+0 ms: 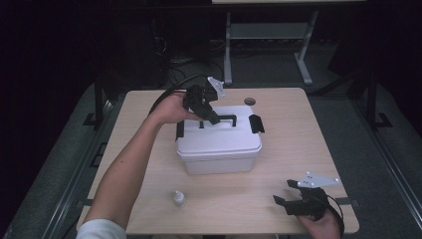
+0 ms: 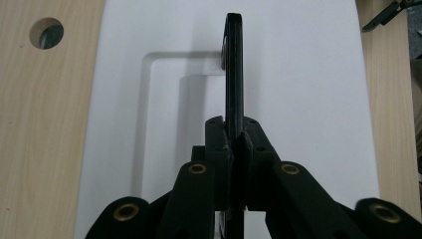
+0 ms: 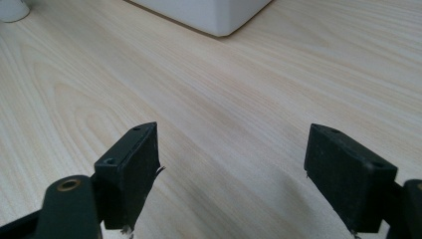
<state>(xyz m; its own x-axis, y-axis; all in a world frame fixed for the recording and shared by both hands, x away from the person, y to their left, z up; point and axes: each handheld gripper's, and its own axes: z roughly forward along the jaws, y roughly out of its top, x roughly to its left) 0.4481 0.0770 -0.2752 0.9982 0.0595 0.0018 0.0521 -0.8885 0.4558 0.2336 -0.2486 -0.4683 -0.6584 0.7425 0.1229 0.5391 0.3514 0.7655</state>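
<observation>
A: What is the left gripper (image 1: 211,118) doing?

B: It is pressed onto the black handle (image 1: 225,119) on top of the white box (image 1: 219,144). The left gripper view shows the grip closely: the thin, flat, matte handle (image 2: 234,69) stands on edge between the jaws, and the pads pinch its lower end.

A: And the box itself?

B: Smooth white plastic, rectangular with rounded corners, with a black latch (image 1: 256,123) at its right end. It sits near the middle of the surface (image 1: 298,149), somewhat toward the far edge. From above the handle, its lid (image 2: 308,99) shows a shallow moulded recess.

A: The right gripper?

B: The right gripper (image 1: 283,191) rests by the near right corner of the surface, jaws spread wide with nothing between them. Its own view shows two blocky black pads (image 3: 132,174) above pale wood grain, and a corner of the box (image 3: 209,15) farther off.

A: Anything else?

B: A small bottle (image 1: 178,198) with a pale cap stands near the near edge, and there is a round hole (image 1: 250,101) at the far edge.
</observation>
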